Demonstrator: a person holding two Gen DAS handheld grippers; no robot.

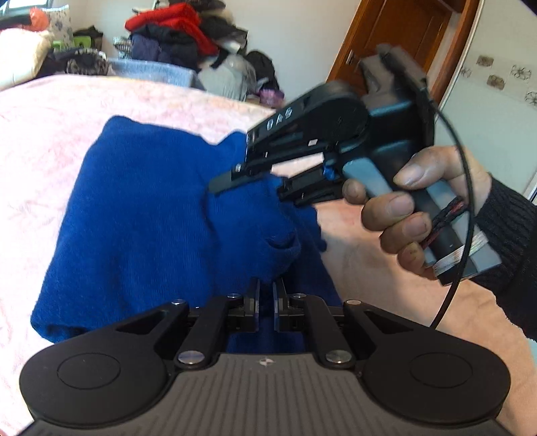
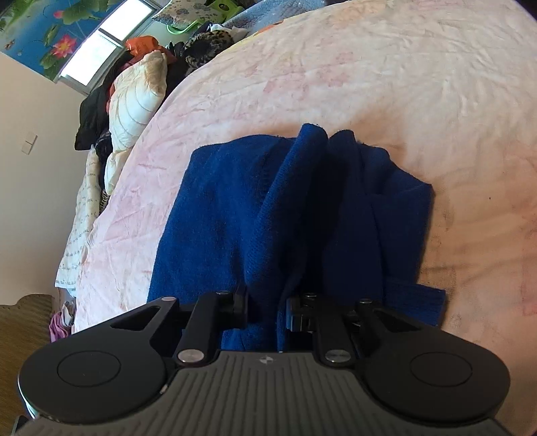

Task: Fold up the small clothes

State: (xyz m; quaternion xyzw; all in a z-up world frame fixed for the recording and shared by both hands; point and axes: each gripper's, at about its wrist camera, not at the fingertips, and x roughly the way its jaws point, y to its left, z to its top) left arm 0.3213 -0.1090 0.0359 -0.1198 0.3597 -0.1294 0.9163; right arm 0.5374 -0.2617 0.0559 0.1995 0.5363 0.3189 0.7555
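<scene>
Both claws grip the same blue knit garment (image 1: 141,208), which lies partly folded on the pink bedspread (image 1: 50,134) of a bed. Left claw (image 1: 265,295) has its jaws pressed almost together on a bunched corner of the cloth, seen at the near edge of its own view. Right claw (image 2: 265,312) has its jaws a little apart with a thick fold of the blue cloth pinched between them; from the left wrist view the same right claw (image 1: 248,187) comes in from the right, held by a hand (image 1: 419,208) in a dark ribbed sleeve (image 1: 510,241), a black cable looping behind it. The cloth rises in a ridge toward the two claws, while the rest of it spreads flat on the bedspread.

As for containers, a light blue bin (image 1: 157,72) stands past the far edge of the bed, and a heap of clothes (image 1: 174,30), red on top of dark ones, rises just behind it; whether the heap sits in the bin I cannot tell. A cream pillow (image 2: 137,100) and more dark clothing lie at the bed's far side, below a window (image 2: 100,43). A wooden door (image 1: 402,37) stands open at upper right
</scene>
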